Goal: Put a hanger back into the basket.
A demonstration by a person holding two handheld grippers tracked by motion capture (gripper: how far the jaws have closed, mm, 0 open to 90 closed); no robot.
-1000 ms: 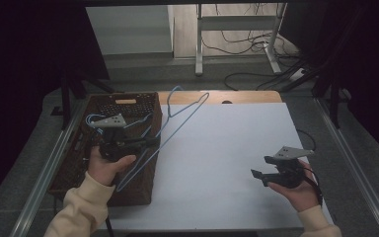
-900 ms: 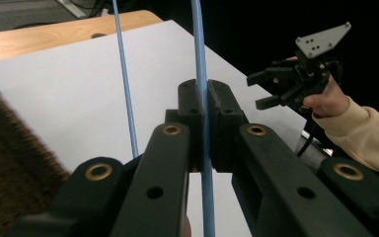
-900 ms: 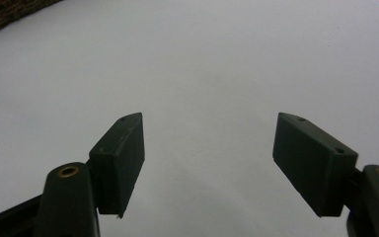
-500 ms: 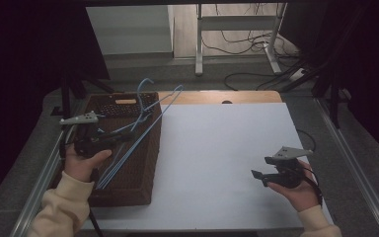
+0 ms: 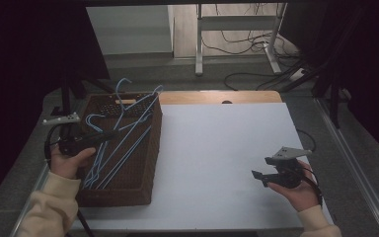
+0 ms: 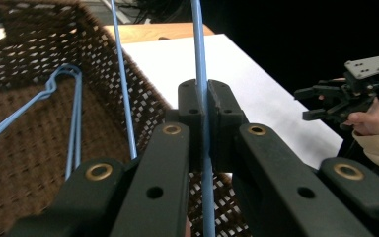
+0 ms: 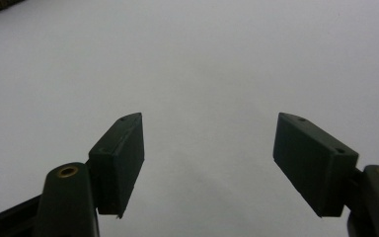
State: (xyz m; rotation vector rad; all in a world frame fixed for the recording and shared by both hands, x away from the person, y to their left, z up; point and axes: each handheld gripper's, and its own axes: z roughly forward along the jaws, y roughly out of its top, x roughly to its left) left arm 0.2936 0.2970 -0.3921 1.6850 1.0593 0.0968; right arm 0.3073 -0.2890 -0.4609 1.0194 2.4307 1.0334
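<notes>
A: From the high view, where is the blue wire hanger?

B: Over the brown wicker basket at the surface's left edge, lying slanted among other blue hangers, its hook past the basket's far rim. The left gripper has its jaws clamped on one thin wire of it. It looks light and springy, likely to swing or snag on its neighbours.

A: And the left gripper view?

B: The jaws are pressed together on a straight run of the hanger. The wire looks smooth and narrow, so it could probably pivot in the grip; a hold near the hook's neck would likely steady it better.

A: The right gripper view?

B: The right gripper has its jaws wide apart and empty over the white surface, near its right front corner.
</notes>
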